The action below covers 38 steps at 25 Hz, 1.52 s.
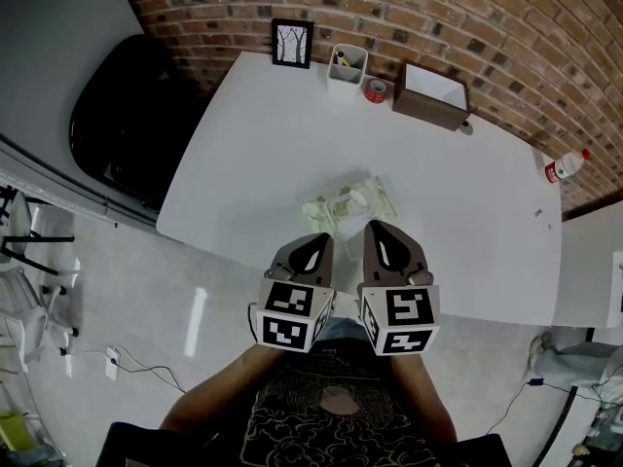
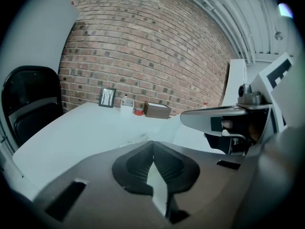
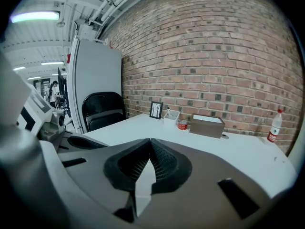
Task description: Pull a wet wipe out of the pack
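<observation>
The wet wipe pack (image 1: 350,202), pale green and crinkled with a clear lid on top, lies on the white table (image 1: 263,134) a little in from its near edge. Both grippers hover side by side just short of the pack, tips pointing at it. My left gripper (image 1: 322,237) is shut with nothing in it; its own view shows the jaws met at the tip (image 2: 152,142). My right gripper (image 1: 374,225) is shut and empty too, tips together (image 3: 150,140). Neither touches the pack. In the gripper views the pack is hidden below the gripper bodies.
Along the brick wall stand a framed picture (image 1: 292,43), a white pen holder (image 1: 348,63), a red tape roll (image 1: 376,90) and a brown open box (image 1: 431,93). A bottle (image 1: 567,165) lies at the far right. A black chair (image 1: 127,115) stands left of the table.
</observation>
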Each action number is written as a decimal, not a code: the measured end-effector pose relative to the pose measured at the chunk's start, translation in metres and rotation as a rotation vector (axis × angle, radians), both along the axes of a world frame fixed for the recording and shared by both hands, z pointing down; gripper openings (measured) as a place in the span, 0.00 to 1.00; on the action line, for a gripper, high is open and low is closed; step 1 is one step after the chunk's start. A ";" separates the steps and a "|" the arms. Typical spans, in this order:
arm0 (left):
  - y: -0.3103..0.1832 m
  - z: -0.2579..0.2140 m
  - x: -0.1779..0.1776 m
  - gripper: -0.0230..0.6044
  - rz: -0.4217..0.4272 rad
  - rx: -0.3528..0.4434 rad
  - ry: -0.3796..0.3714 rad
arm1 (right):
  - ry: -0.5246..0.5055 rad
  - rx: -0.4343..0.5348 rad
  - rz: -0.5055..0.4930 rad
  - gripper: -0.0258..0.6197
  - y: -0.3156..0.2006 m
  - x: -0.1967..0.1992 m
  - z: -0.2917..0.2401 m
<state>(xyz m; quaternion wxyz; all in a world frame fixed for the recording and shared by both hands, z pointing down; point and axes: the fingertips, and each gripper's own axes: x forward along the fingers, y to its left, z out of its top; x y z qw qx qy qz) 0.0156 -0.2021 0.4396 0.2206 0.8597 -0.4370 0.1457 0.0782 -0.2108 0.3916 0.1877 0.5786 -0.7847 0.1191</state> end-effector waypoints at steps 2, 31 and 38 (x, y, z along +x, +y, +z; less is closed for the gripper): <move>0.004 -0.003 0.000 0.05 0.004 0.008 0.000 | 0.000 0.005 0.002 0.07 0.005 -0.001 -0.003; 0.089 -0.033 -0.025 0.05 0.048 0.079 0.014 | -0.007 0.042 0.049 0.07 0.104 -0.030 -0.017; 0.115 -0.037 -0.026 0.05 0.064 0.103 0.015 | 0.001 0.046 0.043 0.07 0.129 -0.038 -0.015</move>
